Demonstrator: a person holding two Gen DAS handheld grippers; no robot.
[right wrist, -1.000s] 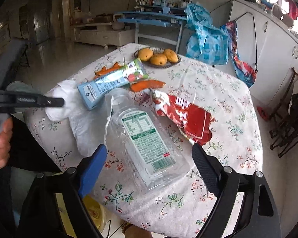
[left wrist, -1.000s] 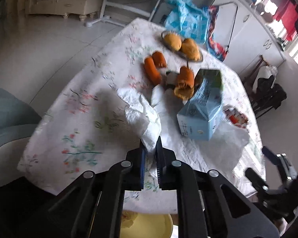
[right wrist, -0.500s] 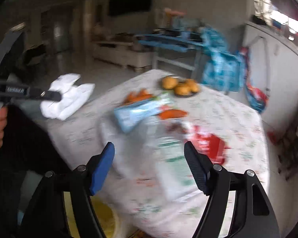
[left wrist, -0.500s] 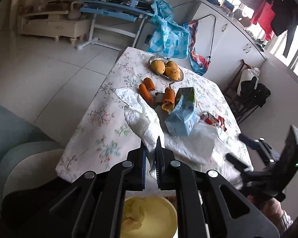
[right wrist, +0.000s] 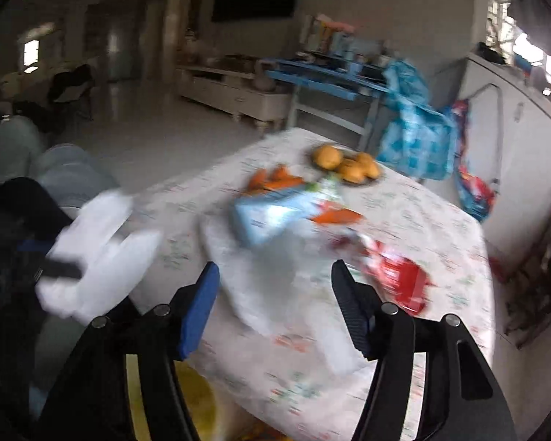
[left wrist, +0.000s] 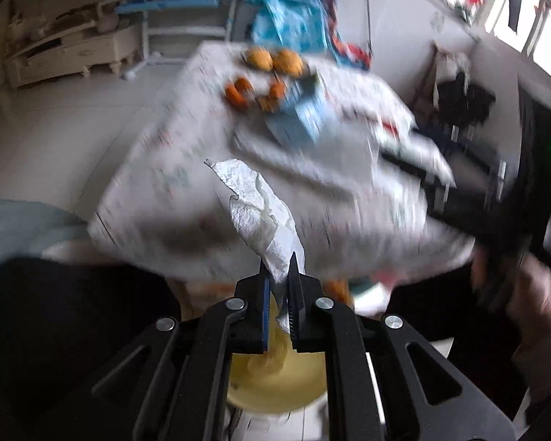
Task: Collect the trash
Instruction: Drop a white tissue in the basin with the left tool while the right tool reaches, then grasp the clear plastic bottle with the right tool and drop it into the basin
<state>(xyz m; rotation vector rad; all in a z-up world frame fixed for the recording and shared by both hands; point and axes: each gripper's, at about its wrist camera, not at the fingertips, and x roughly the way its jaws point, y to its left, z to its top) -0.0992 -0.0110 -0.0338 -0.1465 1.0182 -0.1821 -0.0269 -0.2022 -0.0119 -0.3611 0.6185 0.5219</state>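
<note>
My left gripper [left wrist: 278, 270] is shut on a crumpled white paper towel [left wrist: 262, 211] and holds it in the air off the table's near edge, above a yellow bin [left wrist: 275, 378] on the floor. The towel also shows at the left of the right wrist view [right wrist: 99, 253]. My right gripper [right wrist: 275, 283] is open and empty, above the near part of the table. Beyond it lie a clear plastic bottle [right wrist: 305, 286], a red snack wrapper [right wrist: 400, 275] and a blue carton [right wrist: 268, 217]. Both views are motion-blurred.
The floral-cloth table [right wrist: 433, 220] also holds orange peels [right wrist: 275, 180] and a plate of oranges [right wrist: 349, 165]. The yellow bin [right wrist: 194, 400] stands below the table's near edge. A dark chair [right wrist: 543, 275] is at the right, open floor at the left.
My left gripper has lifted the paper towel off the table and drawn it back over the yellow bin. My right gripper has pulled back and up from the bottle, still open.
</note>
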